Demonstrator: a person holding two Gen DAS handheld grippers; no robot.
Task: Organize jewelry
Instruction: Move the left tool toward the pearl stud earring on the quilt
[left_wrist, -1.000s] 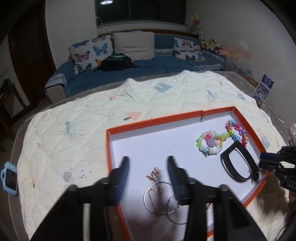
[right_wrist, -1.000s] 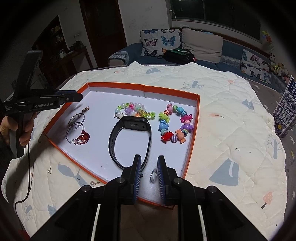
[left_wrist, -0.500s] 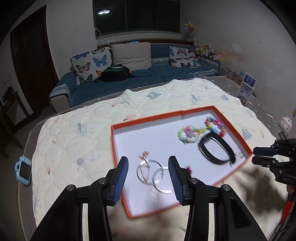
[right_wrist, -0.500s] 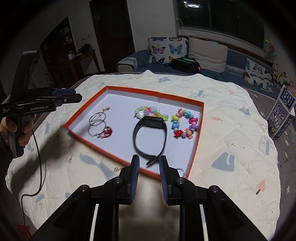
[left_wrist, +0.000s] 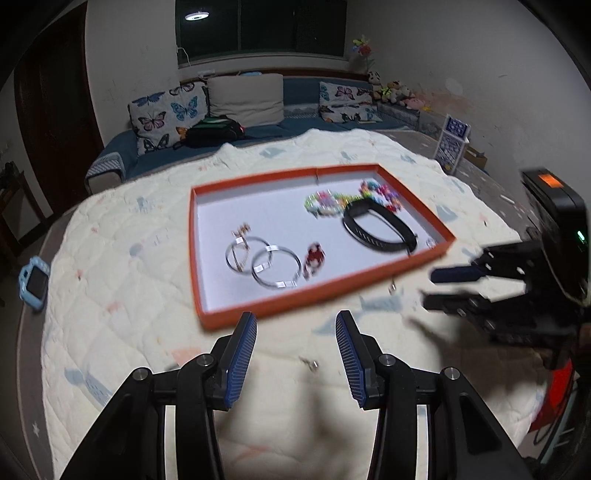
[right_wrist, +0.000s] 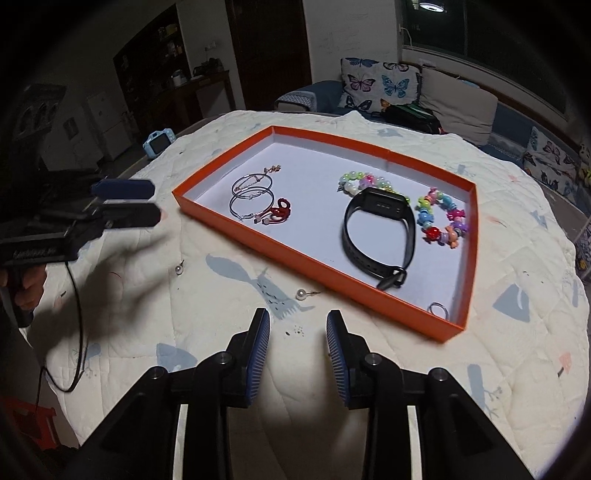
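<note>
An orange tray (left_wrist: 321, 301) (right_wrist: 303, 254) lies on the quilt. It holds two silver hoops (left_wrist: 275, 264) (right_wrist: 251, 201), a red charm (left_wrist: 314, 258) (right_wrist: 279, 214), a black wristband (left_wrist: 380, 229) (right_wrist: 378, 236), two bead bracelets (left_wrist: 325, 203) (right_wrist: 441, 218) and a small ring (right_wrist: 438, 308). Two pearl earrings (right_wrist: 302, 294) (right_wrist: 179, 269) lie on the quilt outside the tray. My left gripper (left_wrist: 295, 352) (right_wrist: 129, 203) is open and empty, in front of the tray. My right gripper (right_wrist: 297, 349) (left_wrist: 439, 286) is open and empty, just behind one pearl earring.
The quilt (left_wrist: 122, 280) covers a round table. A blue toy camera (left_wrist: 35, 282) (right_wrist: 159, 142) sits at its edge. A sofa with butterfly cushions (left_wrist: 166, 114) stands behind. A small metal piece (left_wrist: 312, 363) lies on the quilt between my left fingers.
Both grippers have pulled back from over the tray to the quilt in front of it. The right gripper's jaws have widened. The small ring lies in the tray corner.
</note>
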